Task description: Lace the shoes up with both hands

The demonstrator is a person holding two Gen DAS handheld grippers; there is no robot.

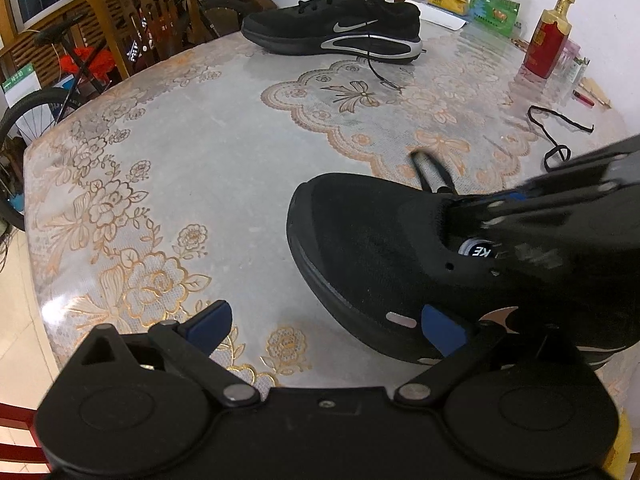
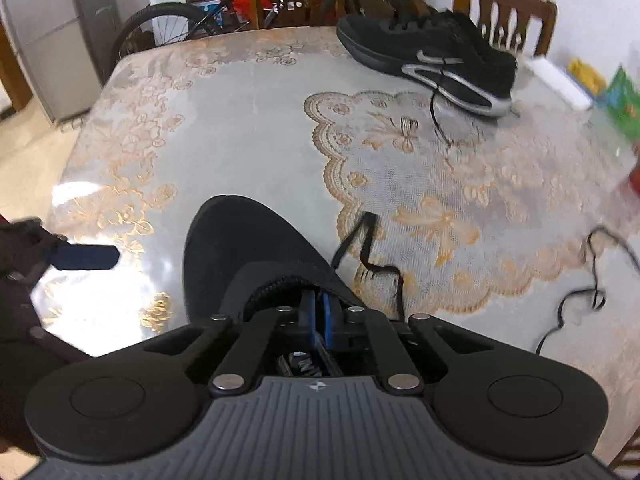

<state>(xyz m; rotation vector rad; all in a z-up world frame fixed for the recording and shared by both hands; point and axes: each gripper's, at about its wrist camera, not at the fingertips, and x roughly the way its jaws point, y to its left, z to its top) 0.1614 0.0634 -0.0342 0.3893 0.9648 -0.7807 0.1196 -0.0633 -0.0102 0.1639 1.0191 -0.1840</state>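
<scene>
Front and centre is the near shoe (image 2: 236,248), a black trainer with its eyelets bare, sitting on the table (image 2: 248,128) with its toe pointing away from the cameras. Its lace (image 2: 366,240) lies loose on the cloth just to the right of the toe, one flat end folded over, the rest trailing toward the shoe's side. Inside the shoe a bit of the printed insole (image 1: 478,249) shows through the opening.

The right hand-held gripper (image 2: 319,316) is down at the mouth of that shoe, blue pads pinched almost together right at the edge of the tongue; whether the lace or the shoe's fabric sits between them I can't make out. In the left wrist view it reaches in from the right, blurred, over the shoe's throat.

The left hand-held gripper (image 1: 324,322) stands wide open with nothing between its fingers. One blue pad hangs over bare cloth, while the other lies against the shoe's near sidewall, by the sole.

Farther out, a second loose lace (image 1: 558,128) curls on the table to the right. At the far edge rests the other shoe (image 1: 332,30), black with a silver logo, fully laced, one lace end dangling down onto the cloth. To its right stand a red bottle (image 1: 548,36) with a gold cap and some yellow and green packets (image 1: 494,8). Wooden chairs (image 2: 504,20) and a bicycle (image 2: 192,20) sit beyond the table.
</scene>
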